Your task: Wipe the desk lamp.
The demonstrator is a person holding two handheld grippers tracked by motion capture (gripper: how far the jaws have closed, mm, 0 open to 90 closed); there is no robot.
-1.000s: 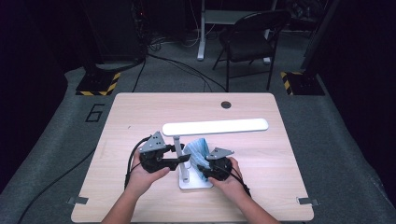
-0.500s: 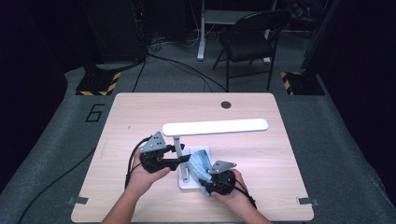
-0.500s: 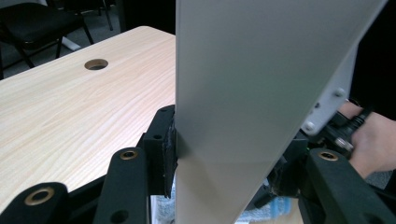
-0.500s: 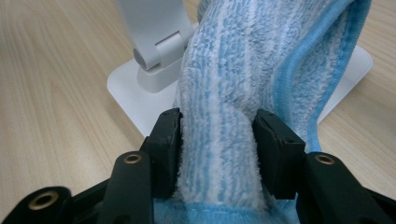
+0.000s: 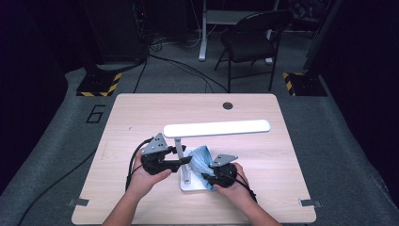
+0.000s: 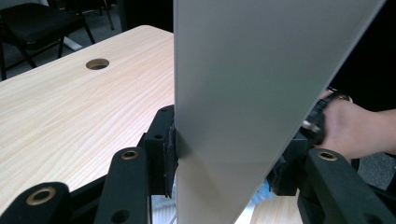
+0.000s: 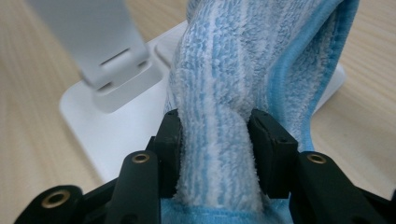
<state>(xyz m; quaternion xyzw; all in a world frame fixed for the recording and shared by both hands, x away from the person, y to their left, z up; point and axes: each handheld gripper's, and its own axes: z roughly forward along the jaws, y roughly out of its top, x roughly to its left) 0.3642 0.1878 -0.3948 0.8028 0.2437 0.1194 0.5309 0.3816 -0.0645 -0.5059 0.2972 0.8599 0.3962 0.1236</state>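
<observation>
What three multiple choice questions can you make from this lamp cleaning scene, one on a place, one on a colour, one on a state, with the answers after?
1. Where does the desk lamp stand on the table?
A. on the near half, between the two hands
B. at the far edge by the round hole
C. at the table's left corner

2. What colour is the cloth?
A. red
B. light blue with white stripes
C. plain black

3. What is the right claw doing?
A. hanging open with nothing between its jaws
B. clamped on the lamp's stem
C. closed on a bunched fold of the cloth

Answers: 1 A, the high view shows the lamp's base between the hands; 2 B, the right gripper view shows blue and white terry; 3 C, both pads press into the cloth, while the left claw grips the lamp's stem.
</observation>
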